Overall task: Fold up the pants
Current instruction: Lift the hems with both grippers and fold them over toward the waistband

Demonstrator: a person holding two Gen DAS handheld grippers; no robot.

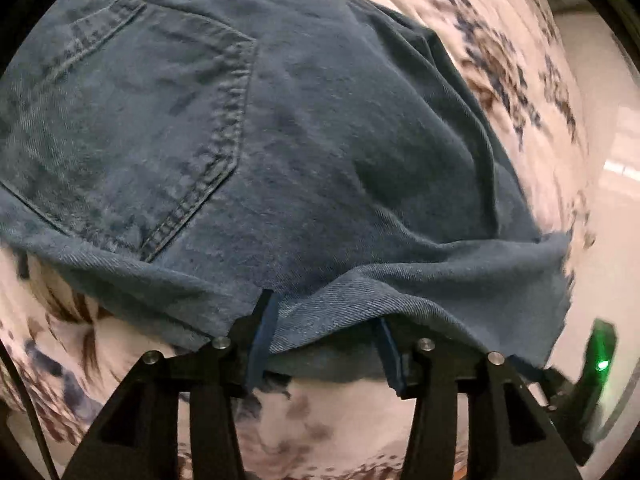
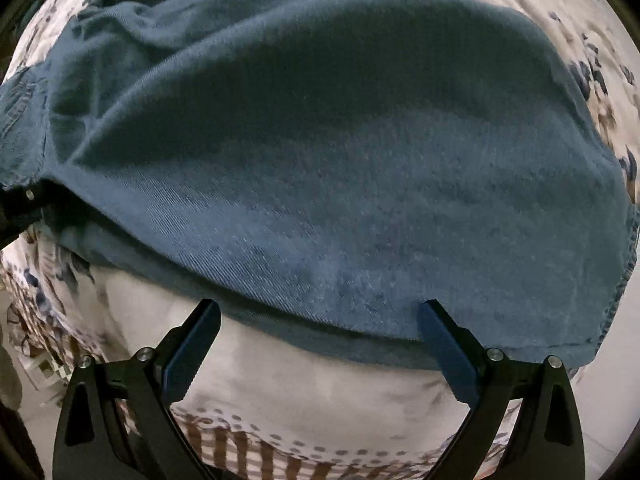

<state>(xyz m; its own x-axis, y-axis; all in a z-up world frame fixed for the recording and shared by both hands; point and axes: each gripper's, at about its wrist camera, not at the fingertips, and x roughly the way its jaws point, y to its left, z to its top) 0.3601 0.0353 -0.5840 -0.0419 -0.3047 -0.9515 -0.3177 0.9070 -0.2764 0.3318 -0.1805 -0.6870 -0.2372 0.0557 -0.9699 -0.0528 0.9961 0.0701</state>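
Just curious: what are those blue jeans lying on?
The jeans lie on a white cloth with blue and brown blotches, visible all around them. What the cloth itself covers beneath the jeans cannot be seen.

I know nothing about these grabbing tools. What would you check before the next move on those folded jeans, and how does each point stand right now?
1. Right gripper free of the jeans: ok. Its fingers stand wide apart, the denim edge lying loose between them.
2. Left gripper free of the cloth: not ok. Its fingers are partly apart, but the denim edge drapes over their tips.
3. Fold lying flat: not ok. The near edge bunches by the left gripper.
4. Back pocket side up and smooth: ok.
5. Jeans fully on the patterned bedsheet: cannot tell; far edges are out of view.
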